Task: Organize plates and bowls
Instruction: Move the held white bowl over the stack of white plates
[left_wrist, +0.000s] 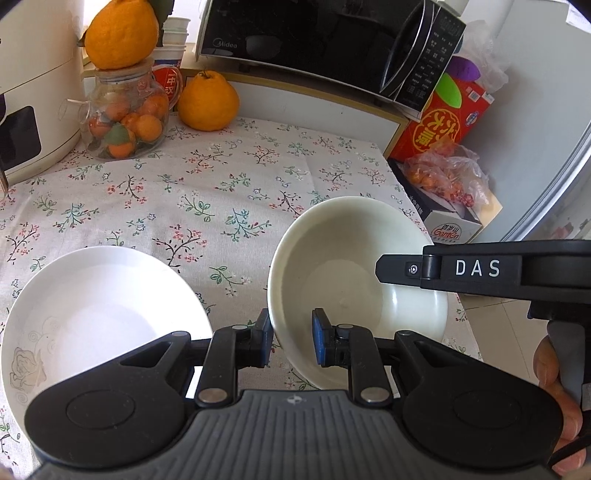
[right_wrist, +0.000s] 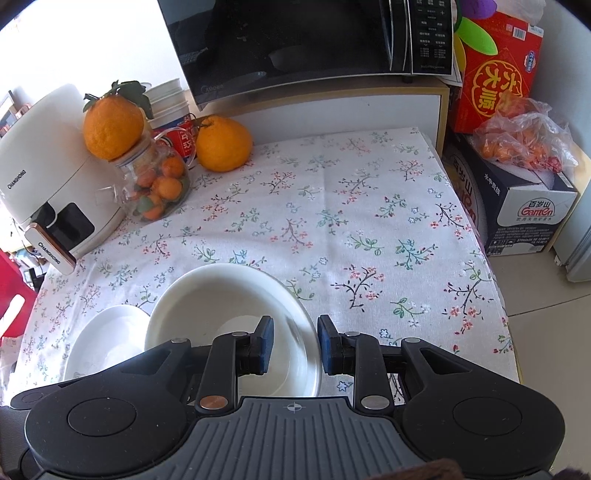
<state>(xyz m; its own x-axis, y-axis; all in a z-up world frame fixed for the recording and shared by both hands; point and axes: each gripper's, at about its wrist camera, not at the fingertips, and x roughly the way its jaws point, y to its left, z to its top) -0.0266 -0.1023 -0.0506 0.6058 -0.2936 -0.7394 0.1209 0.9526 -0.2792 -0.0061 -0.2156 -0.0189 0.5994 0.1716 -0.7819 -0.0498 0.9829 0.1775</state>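
Gripping opposite sides of one cream bowl (left_wrist: 332, 266), both pairs of tongs hold it tilted over the flowered worktop (left_wrist: 221, 192). The left tongs (left_wrist: 290, 341) pinch the bowl's near-left rim, one blue pad outside the wall and one inside; the right tongs (right_wrist: 295, 343) pinch the rim on the bowl's other side in the same way, and their black finger reaches over the bowl's far-right edge as seen from the left. Just left of the left tongs lies a white plate (left_wrist: 96, 306) with a faint rose pattern near its rim, flat on the cloth — it sits close beside the bowl without clearly touching it. Well ahead of both tongs stand a glass jar (right_wrist: 155, 192) of small oranges with a big orange (right_wrist: 112, 129) balanced on top, a second big orange (right_wrist: 223, 144) beside it, and a black microwave (right_wrist: 295, 48) on a raised shelf. Off to the far left sits a white air fryer (right_wrist: 48, 173) — to the far right, a red carton (right_wrist: 495, 85) and a bag of fruit (right_wrist: 524, 140).
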